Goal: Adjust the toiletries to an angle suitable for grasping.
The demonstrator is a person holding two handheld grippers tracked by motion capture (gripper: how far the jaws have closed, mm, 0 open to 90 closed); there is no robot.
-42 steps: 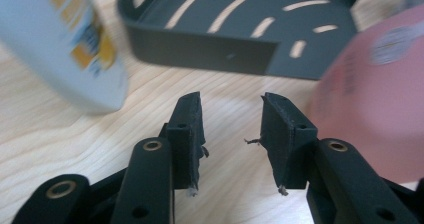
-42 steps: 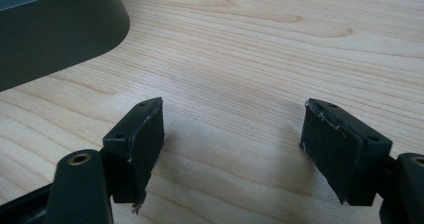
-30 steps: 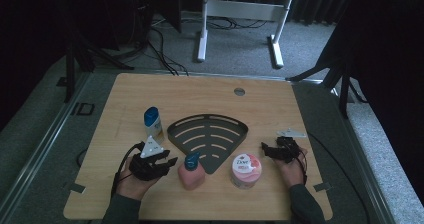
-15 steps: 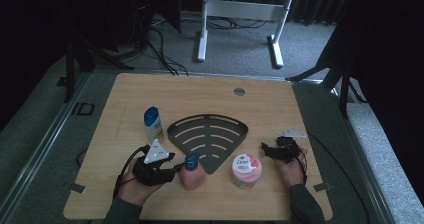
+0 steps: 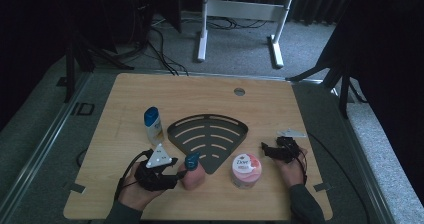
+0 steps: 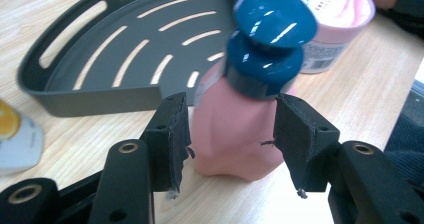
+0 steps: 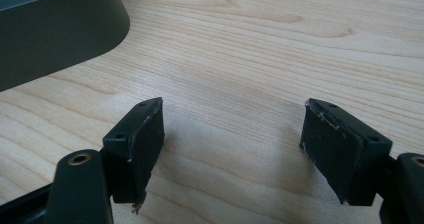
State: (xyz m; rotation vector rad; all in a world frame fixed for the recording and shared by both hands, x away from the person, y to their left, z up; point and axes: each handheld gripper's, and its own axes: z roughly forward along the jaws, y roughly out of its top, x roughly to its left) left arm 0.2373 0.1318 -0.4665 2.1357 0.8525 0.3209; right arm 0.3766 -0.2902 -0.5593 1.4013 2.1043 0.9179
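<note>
My left gripper (image 6: pixel 227 139) stands spread around the pink bottle (image 6: pixel 235 134), one pad on each side of its body, small gaps showing, not clamped. The bottle stands upright on the table (image 5: pixel 310 109), blue cap (image 6: pixel 272 26) on top, just beside the tip of the dark rack (image 5: pixel 207 139). Pink jar (image 5: pixel 246 170) sits near, on the bottle's far side. White bottle (image 5: pixel 152 125) stands left of the rack. My right gripper (image 7: pixel 232 149) rests released over bare wood, holding nothing, the rack's corner near it.
</note>
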